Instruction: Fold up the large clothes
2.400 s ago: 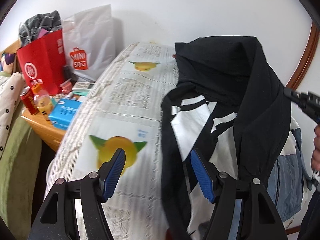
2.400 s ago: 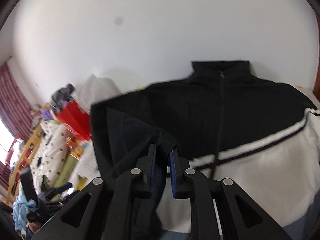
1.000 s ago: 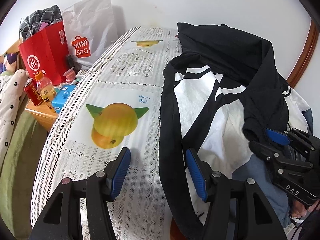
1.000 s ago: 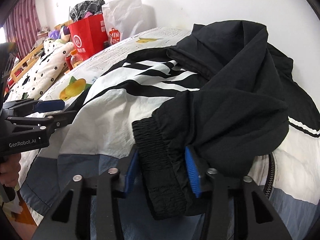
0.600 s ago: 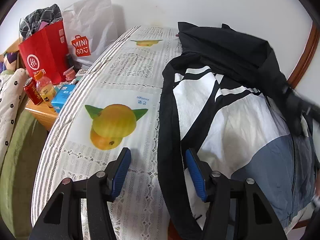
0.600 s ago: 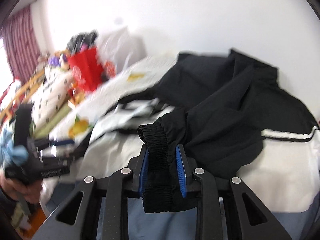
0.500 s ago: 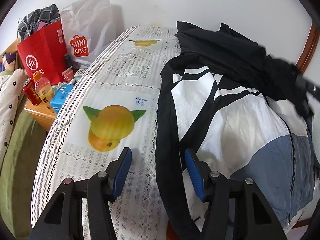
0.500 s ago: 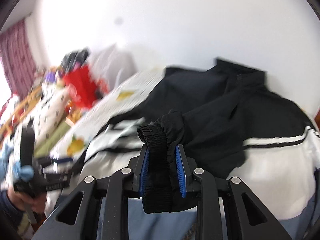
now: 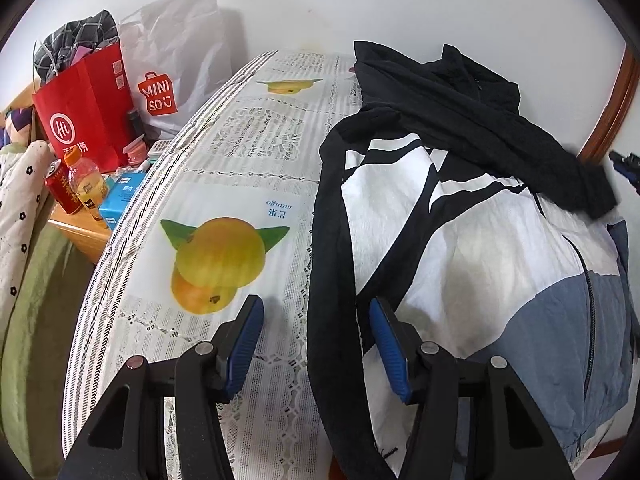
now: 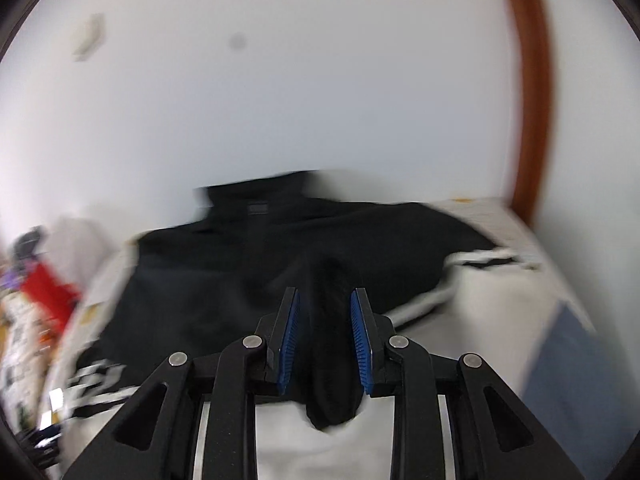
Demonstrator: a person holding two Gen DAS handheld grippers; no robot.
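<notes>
A black, white and grey-blue zip jacket (image 9: 480,248) lies spread on the mango-print tablecloth (image 9: 248,184). My left gripper (image 9: 318,346) hovers open over the near edge. The jacket's black side band (image 9: 332,280) runs between its fingers, and the pads do not press on it. My right gripper (image 10: 325,324) is shut on the black ribbed sleeve cuff (image 10: 332,300), lifted above the jacket's body; this view is motion-blurred. In the left wrist view the black sleeve (image 9: 520,148) stretches across the chest toward the right gripper's tip (image 9: 626,162) at the right edge.
A red paper bag (image 9: 84,108) and a white shopping bag (image 9: 176,60) stand at the far left. A bottle (image 9: 86,184), a can (image 9: 60,188) and a blue box (image 9: 120,196) sit on a low wooden stand. A brown wooden frame (image 9: 608,116) borders the wall on the right.
My right gripper closed on the sleeve cuff and swung it up and to the right, pulling the sleeve out across the jacket. The left gripper stayed put.
</notes>
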